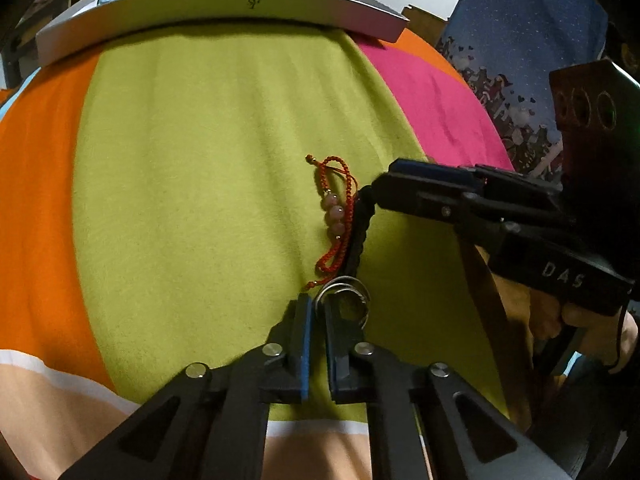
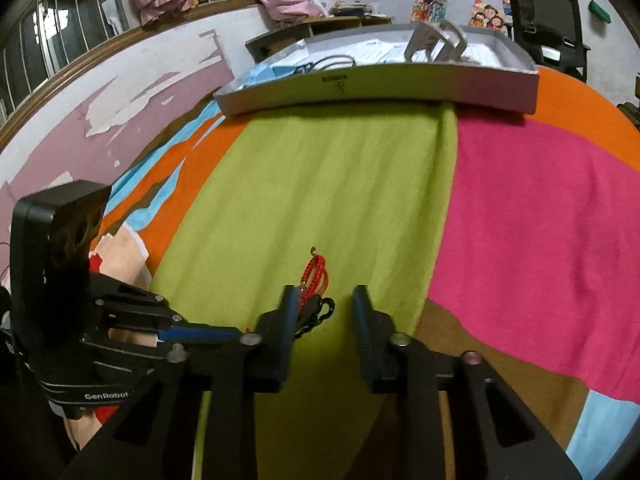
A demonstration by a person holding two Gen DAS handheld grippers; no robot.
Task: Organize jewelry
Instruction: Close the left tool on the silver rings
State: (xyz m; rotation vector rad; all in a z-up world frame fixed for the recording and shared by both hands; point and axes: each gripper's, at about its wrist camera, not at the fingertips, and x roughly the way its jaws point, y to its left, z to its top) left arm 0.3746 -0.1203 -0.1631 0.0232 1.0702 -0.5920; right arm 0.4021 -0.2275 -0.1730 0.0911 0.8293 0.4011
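Red bracelet (image 1: 334, 216) and black cord (image 1: 362, 232): unsorted on blanket (image 1: 200, 160). Left tool (image 1: 318, 312) pinching ring (image 1: 346, 300); right tool (image 2: 324, 308) spread. Tray (image 2: 380, 84) awaits.

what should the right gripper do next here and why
Probably close the right gripper on the top end of the black braided cord. Its jaws stand open around that end, while the left gripper sits narrowly at the key rings. The red bead bracelet lies against the cord on the green cloth, so a firm hold should help part them.
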